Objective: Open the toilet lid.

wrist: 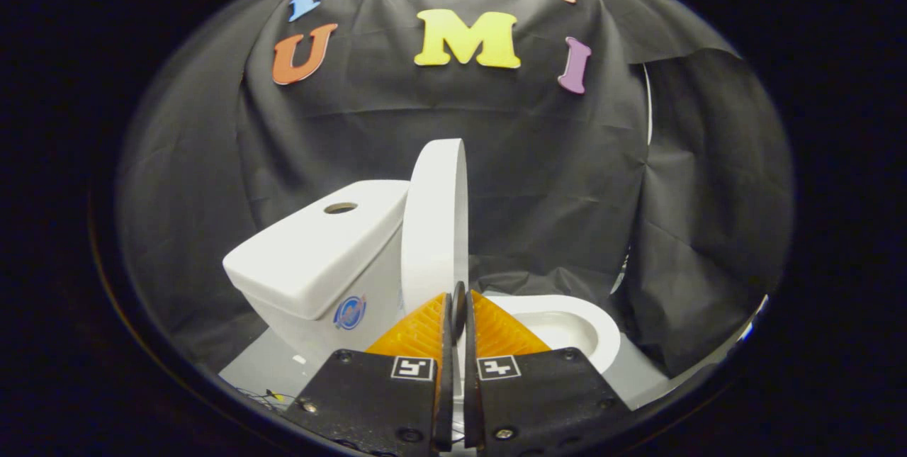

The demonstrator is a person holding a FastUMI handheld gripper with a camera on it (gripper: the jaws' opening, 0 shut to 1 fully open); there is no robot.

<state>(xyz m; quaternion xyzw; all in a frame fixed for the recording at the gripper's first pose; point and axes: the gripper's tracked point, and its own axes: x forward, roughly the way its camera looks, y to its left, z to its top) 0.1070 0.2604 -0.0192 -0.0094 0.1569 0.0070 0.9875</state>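
The jaws stand almost together, and the gripper (458, 312) seems to pinch the lower edge of the lid (436, 223). The lid stands upright, just ahead of the fingers, beside the tank (319, 251); the bowl (567, 326) lies open. I judge it best to lean the lid gently onto the tank, then release slowly.

The gripper (458, 301) is sitting at the bottom centre of the frame, pointing forward and slightly upward. Its two fingers (418, 333) are lying nearly pressed together, leaving only a thin slit. Whether anything is being pinched between the tips is unclear.
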